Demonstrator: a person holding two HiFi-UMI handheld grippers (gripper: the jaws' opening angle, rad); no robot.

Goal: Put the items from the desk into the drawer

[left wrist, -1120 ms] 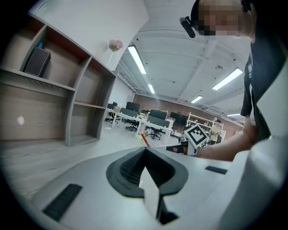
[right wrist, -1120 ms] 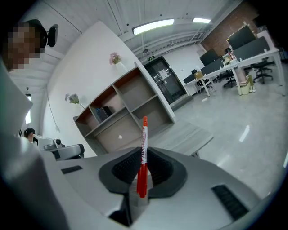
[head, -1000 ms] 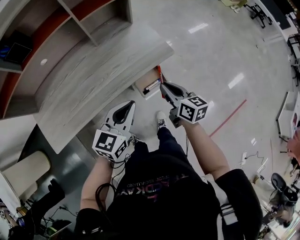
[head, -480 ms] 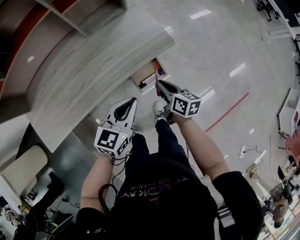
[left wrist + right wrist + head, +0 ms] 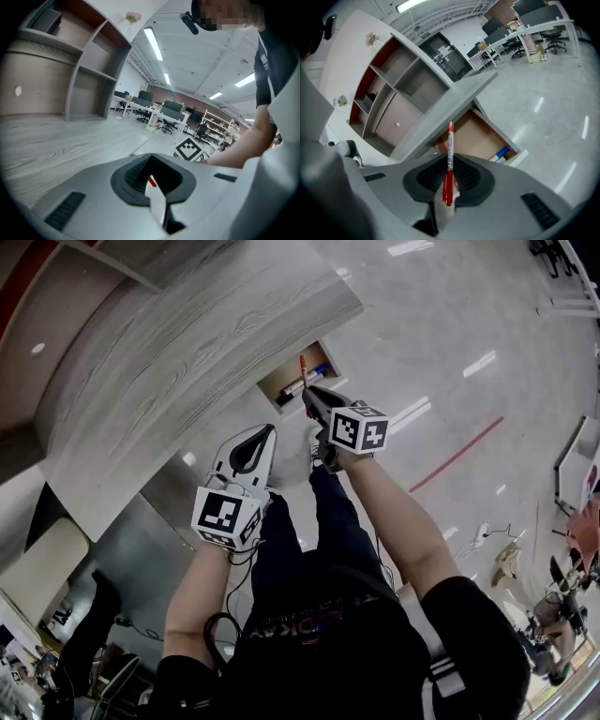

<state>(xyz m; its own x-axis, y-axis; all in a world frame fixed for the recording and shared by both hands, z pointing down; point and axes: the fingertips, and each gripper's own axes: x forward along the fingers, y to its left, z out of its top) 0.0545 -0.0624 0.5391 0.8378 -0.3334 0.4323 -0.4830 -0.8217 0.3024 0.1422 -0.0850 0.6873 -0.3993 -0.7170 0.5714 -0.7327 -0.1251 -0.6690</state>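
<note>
Red pen (image 5: pixel 450 136) clamped in right hand-held gripper (image 5: pixel 448 164), tip toward open drawer (image 5: pixel 478 136); left hand-held gripper (image 5: pixel 151 161) closed, empty.

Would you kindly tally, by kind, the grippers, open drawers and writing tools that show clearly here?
Grippers: 2 (left gripper, right gripper)
Open drawer: 1
Writing tools: 2 (red pen in the right gripper, blue-capped marker in the drawer)
Total: 5

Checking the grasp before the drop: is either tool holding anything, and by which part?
The right tool grips a red pen by its near half; the far half sticks out past the jaws. The left tool holds nothing.
</note>
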